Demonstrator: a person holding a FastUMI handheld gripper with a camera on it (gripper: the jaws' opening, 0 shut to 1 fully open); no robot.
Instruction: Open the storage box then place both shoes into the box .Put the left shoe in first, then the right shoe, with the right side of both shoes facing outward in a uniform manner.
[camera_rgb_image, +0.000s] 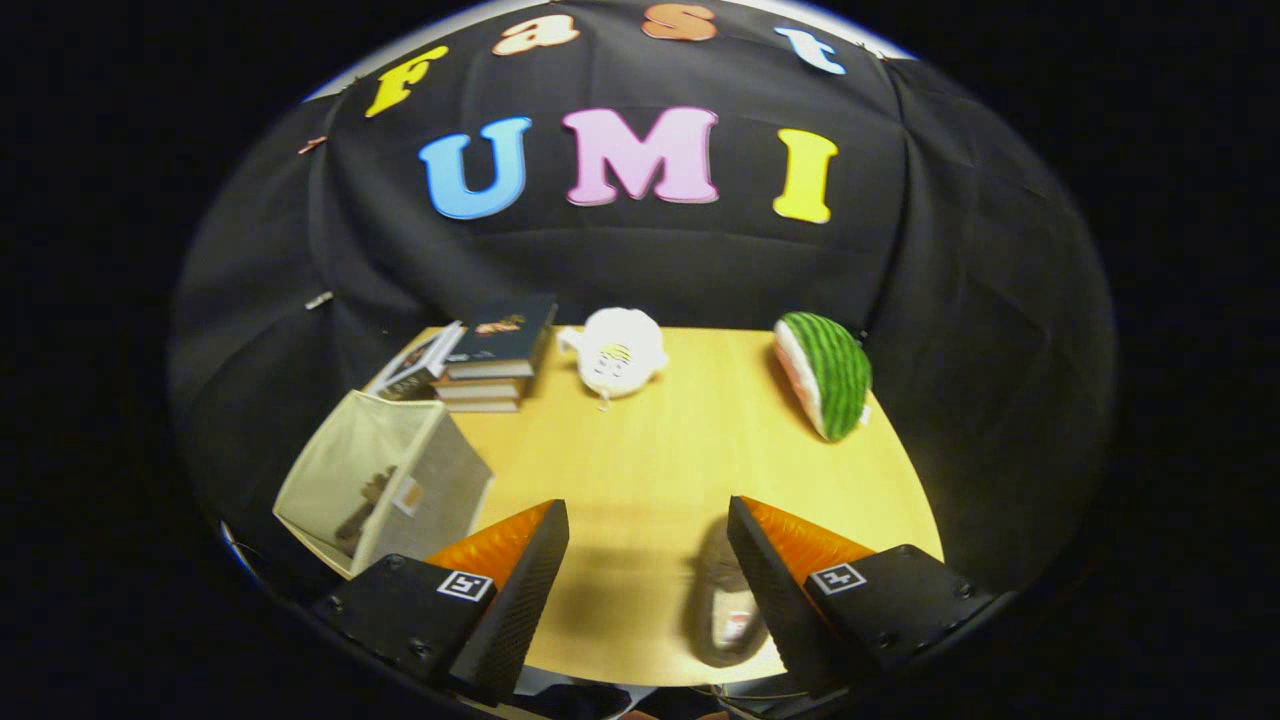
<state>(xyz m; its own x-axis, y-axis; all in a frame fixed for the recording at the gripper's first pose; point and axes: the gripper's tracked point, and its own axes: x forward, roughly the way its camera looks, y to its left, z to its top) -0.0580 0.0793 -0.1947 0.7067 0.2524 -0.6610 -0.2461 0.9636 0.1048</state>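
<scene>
Shoe (727, 610) on the table (660, 450), close against the inner face of your right finger, long axis running away from you | storage box (385, 480) open at your left, a dark shape inside, likely the other shoe | gripper (648, 520) spread wide, holding nothing | judgement: shift right to straddle the shoe.

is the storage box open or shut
Open: the storage box shows its inside, with a dark shoe in it. The gripper is open above the table.
</scene>
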